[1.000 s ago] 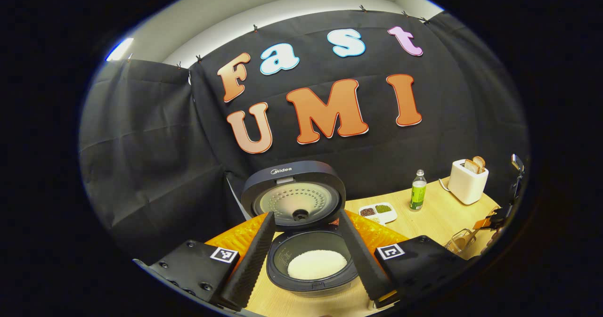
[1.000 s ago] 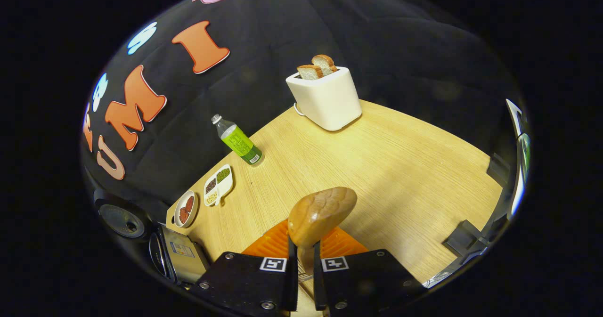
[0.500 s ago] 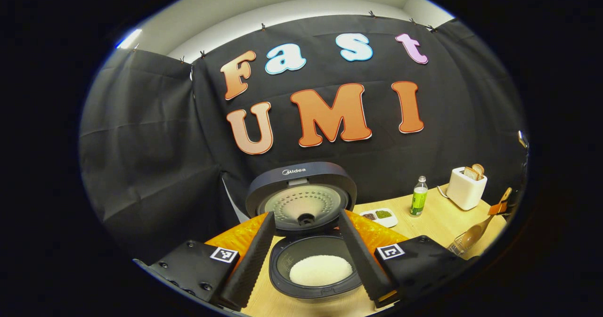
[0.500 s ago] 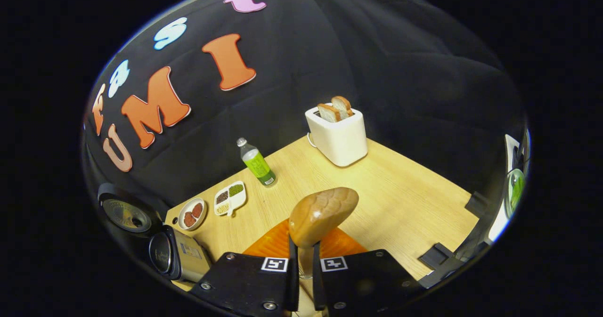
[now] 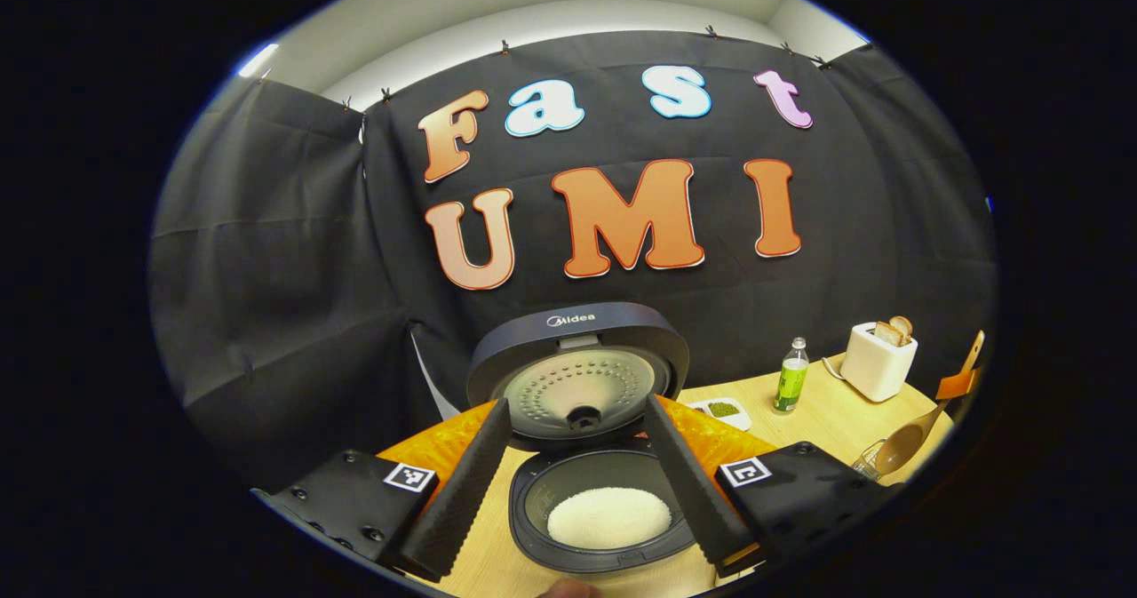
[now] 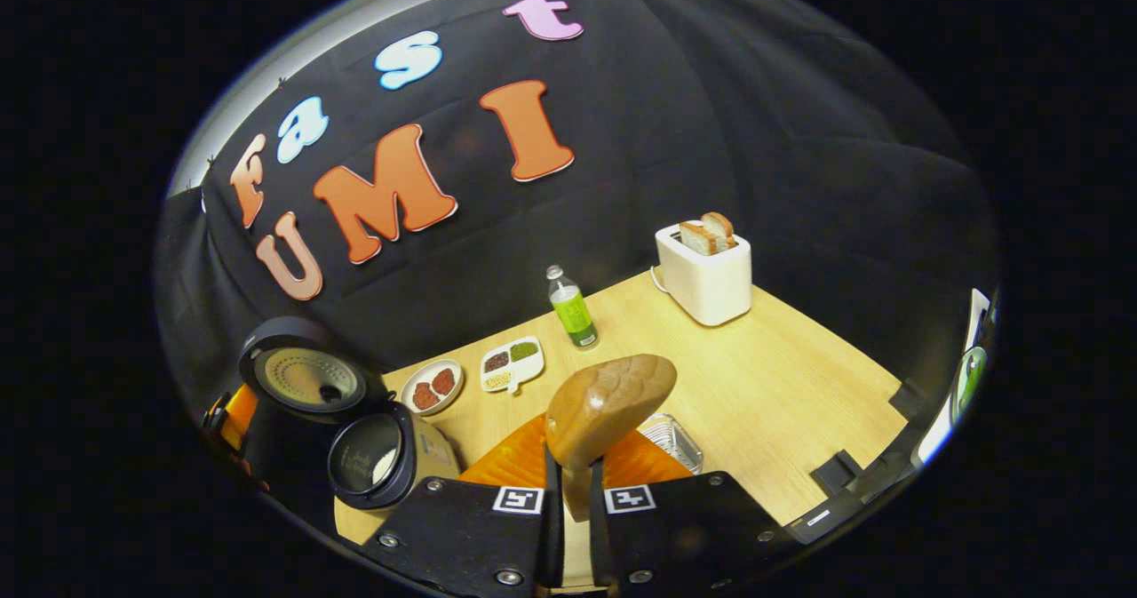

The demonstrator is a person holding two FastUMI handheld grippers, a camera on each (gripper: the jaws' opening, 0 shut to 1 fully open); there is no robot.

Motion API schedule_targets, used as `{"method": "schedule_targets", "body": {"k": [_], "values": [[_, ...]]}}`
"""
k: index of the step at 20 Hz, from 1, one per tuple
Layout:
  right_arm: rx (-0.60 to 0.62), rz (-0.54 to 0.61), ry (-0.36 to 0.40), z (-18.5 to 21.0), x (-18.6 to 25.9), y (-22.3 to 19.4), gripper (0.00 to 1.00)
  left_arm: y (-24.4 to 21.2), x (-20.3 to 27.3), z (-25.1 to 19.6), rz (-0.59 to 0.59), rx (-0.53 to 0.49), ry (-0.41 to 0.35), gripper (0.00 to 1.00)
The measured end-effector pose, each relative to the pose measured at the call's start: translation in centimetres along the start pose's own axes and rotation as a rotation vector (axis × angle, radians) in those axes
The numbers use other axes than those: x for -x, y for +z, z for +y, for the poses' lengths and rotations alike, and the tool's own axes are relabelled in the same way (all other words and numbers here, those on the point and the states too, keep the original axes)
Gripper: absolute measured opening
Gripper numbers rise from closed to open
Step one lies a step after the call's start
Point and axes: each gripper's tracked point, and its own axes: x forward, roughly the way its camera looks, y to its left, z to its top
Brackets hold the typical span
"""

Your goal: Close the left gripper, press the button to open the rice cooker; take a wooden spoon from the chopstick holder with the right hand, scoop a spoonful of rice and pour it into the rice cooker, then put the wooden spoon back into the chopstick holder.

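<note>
My right gripper (image 6: 568,514) pinches the wooden spoon (image 6: 608,407). Left gripper (image 5: 573,500) spread wide over the open rice cooker (image 5: 600,518), rice inside. Wood table (image 6: 782,385): toaster (image 6: 706,265) at 1 o'clock, bottle (image 6: 573,309) at 12.

Even overhead light, with a bright strip lamp (image 5: 258,59) glowing at the upper left of the left gripper view, keeps the tabletop (image 6: 782,385) clear and softly shadowed (no harsh glare), while fisheye bending curves and dims everything toward the edges.
</note>
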Motion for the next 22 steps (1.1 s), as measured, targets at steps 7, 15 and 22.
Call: {"method": "schedule_targets", "body": {"k": [7, 15, 22], "values": [[0.115, 0.037, -0.064, 1.4, -0.1, -5.4, 0.11, -0.5, -0.4, 0.9, -0.002, -0.021, -0.04, 0.94], [0.25, 0.007, -0.277, -0.9, -2.3, -10.1, 0.11, -1.5, -0.4, 2.6, 0.008, -0.061, -0.071, 0.94], [0.377, -0.074, -0.351, -0.8, -3.4, -12.6, 0.11, -1.9, -0.7, 5.0, 0.01, -0.099, -0.058, 0.94]]}}
